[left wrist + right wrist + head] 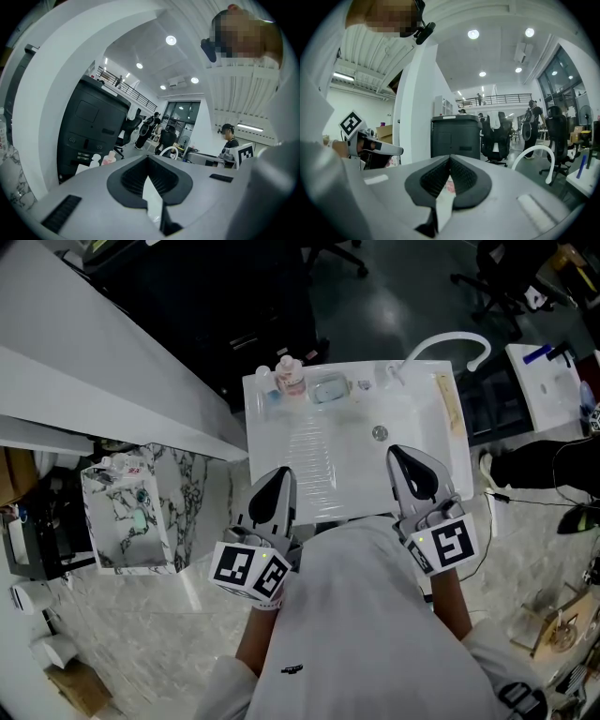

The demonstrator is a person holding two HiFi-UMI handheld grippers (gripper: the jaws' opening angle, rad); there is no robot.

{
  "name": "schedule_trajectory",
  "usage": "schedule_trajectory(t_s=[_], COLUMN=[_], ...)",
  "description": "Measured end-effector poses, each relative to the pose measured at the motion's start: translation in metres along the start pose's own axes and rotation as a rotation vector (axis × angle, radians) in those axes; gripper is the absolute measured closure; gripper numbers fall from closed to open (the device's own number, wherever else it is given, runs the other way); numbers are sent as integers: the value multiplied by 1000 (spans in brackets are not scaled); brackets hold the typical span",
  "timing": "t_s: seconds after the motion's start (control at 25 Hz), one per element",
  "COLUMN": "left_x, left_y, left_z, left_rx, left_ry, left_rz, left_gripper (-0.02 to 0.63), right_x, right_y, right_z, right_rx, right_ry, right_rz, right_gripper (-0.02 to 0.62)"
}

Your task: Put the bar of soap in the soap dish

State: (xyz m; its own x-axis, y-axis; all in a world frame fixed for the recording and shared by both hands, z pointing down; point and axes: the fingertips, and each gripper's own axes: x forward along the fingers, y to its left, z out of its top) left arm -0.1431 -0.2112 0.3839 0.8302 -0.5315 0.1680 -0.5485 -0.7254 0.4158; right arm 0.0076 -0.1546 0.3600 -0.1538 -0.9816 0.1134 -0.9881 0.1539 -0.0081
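A pale blue-grey oblong thing (328, 388) lies on the back ledge of the white sink (309, 451); I cannot tell whether it is the soap dish, the soap, or both. My left gripper (284, 472) hovers over the sink's near left part, shut and empty. My right gripper (397, 452) hovers over the near right part, just short of the drain (380, 433), also shut with nothing in it. In the left gripper view the jaws (149, 157) meet at the tip. In the right gripper view the jaws (450, 157) meet the same way.
A pink bottle (291, 377) and a small clear bottle (265, 381) stand on the back ledge left of the oblong thing. A white arched faucet (454, 341) rises at the back right. A marble-patterned box (131, 512) stands left of the sink. Office chairs fill the background.
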Motion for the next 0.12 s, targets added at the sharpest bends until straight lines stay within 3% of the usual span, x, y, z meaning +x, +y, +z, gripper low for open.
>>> schedule_trajectory(t_s=[0.12], left_x=[-2], left_y=[0], left_z=[0], left_rx=[3], left_ry=[-4], left_rz=[-1], left_gripper=[597], right_x=[0], right_y=[2], right_z=[1], right_rx=[-9], right_ry=[-3], right_rz=[4], right_gripper=[583])
